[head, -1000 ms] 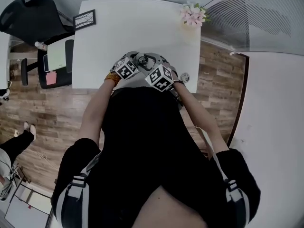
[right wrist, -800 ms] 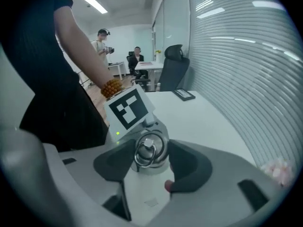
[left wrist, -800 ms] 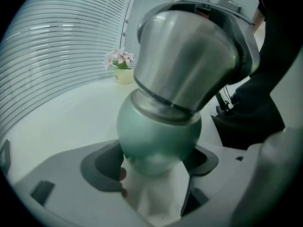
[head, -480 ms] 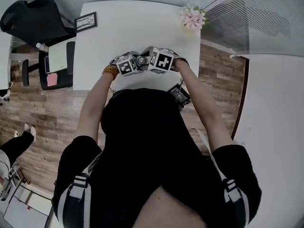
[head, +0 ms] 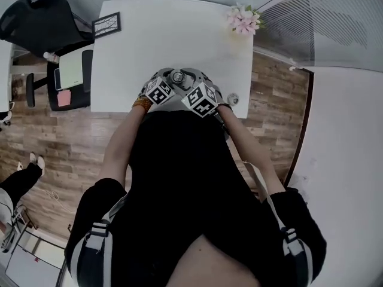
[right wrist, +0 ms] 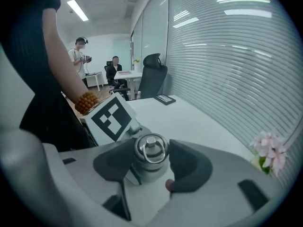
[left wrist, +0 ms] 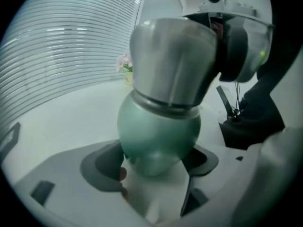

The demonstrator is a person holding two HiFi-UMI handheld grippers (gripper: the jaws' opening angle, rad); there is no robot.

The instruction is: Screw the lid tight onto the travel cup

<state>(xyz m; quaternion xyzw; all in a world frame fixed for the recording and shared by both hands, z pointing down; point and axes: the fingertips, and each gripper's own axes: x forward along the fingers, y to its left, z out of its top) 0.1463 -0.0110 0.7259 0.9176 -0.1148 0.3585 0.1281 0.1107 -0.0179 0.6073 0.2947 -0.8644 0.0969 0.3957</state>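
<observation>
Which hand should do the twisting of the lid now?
Right. The right gripper has its jaws closed around the lid, ready to turn, while the left gripper clamps the travel cup by its green body, steadying it.

White table [head: 179, 40], rectangular. Pink flowers [head: 243, 19] on far right corner, near slatted blinds [head: 335, 23]. Framed picture [head: 106, 24] on far left corner. Small round object [head: 232, 98] by near right edge; kind unclear. Black office chair [head: 39, 20] beyond table's left side. Dark side surface [head: 88, 84] just left of table, bearing green pad [head: 70, 72] and pink note [head: 64, 97]. Wood-plank floor [head: 66, 148]. Right gripper view, far background: standing person [right wrist: 79, 56], seated person [right wrist: 113, 69], ceiling light strip [right wrist: 78, 9].
</observation>
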